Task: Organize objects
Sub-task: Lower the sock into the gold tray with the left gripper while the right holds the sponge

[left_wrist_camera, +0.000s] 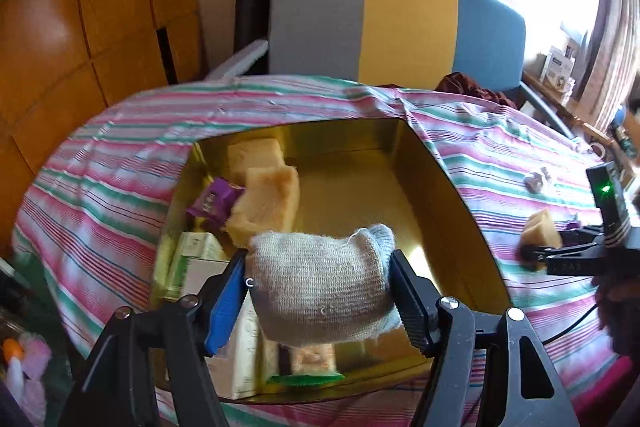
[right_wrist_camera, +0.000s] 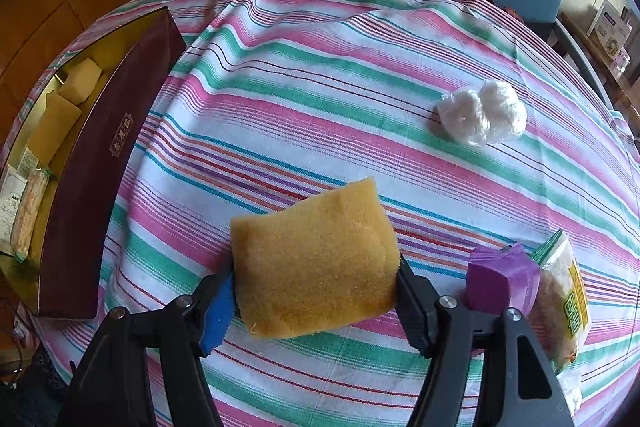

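Two grips: L gripper (left_wrist_camera: 320,291) w/ grey sock (left_wrist_camera: 320,283), R gripper (right_wrist_camera: 316,295) w/ sponge (right_wrist_camera: 316,263).

Box (left_wrist_camera: 424,183) interior: glossy gold, mirror-like. Sock (left_wrist_camera: 320,283): grey knit, fuzzy. Sponge (right_wrist_camera: 316,267): porous yellow foam; tabletop cloth (right_wrist_camera: 320,87): matt woven stripes.

1. The grey sock (left_wrist_camera: 324,283) covers much of the gold box (left_wrist_camera: 448,187) floor and the tops of the cartons (left_wrist_camera: 196,267) beneath it.
2. Print on those cartons is too blurred to read.
3. The yellow sponge (right_wrist_camera: 316,263) hides the striped cloth (right_wrist_camera: 320,75) under it.
4. The snack packet (right_wrist_camera: 564,299) is partly behind the purple packet (right_wrist_camera: 500,279), and the black arm (right_wrist_camera: 516,359) cuts off its lower end.
5. The maroon box wall (right_wrist_camera: 100,187) hides most of the contents; its gold label is too small to read.
6. The person's hand (left_wrist_camera: 620,307) runs off the picture's right edge.
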Available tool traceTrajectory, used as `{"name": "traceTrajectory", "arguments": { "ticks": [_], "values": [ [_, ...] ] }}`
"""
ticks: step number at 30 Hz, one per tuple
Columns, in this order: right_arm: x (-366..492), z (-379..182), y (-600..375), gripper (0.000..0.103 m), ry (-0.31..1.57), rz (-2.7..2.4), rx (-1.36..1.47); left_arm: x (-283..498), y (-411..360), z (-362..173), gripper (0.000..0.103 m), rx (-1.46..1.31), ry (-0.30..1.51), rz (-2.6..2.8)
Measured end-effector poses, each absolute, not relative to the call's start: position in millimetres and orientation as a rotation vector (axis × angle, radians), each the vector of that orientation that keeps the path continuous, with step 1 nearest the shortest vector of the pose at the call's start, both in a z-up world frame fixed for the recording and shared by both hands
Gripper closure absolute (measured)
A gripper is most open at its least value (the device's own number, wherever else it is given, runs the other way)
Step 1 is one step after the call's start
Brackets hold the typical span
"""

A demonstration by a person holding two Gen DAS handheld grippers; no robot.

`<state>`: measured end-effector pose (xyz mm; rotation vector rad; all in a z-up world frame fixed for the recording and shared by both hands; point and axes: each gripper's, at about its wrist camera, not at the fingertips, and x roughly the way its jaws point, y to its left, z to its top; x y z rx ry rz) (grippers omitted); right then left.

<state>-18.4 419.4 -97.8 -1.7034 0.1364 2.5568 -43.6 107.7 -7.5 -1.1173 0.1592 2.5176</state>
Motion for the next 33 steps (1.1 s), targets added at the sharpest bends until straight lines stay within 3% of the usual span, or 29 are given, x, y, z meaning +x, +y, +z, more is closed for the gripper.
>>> {"name": "traceTrajectory", "arguments": {
  "ticks": [6,11,25,33],
  "values": [
    [-22,-96,419,0.033,0.111,2.551,-1.706,-69,109,-7,0.034,-1.205,-0.023,2.419],
    [-26,-94,420,0.033,0.102,2.555,-1.707,-99,126,-12,0.034,-1.253,-0.05,2.364],
    [-33,-91,422,0.033,0.095,2.563,-1.713,-225,182,-56,0.029,-1.378,0.175,2.462],
    [-40,-89,425,0.032,0.081,2.571,-1.706,-204,165,-39,0.028,-1.268,0.18,2.512]
  ]
}}
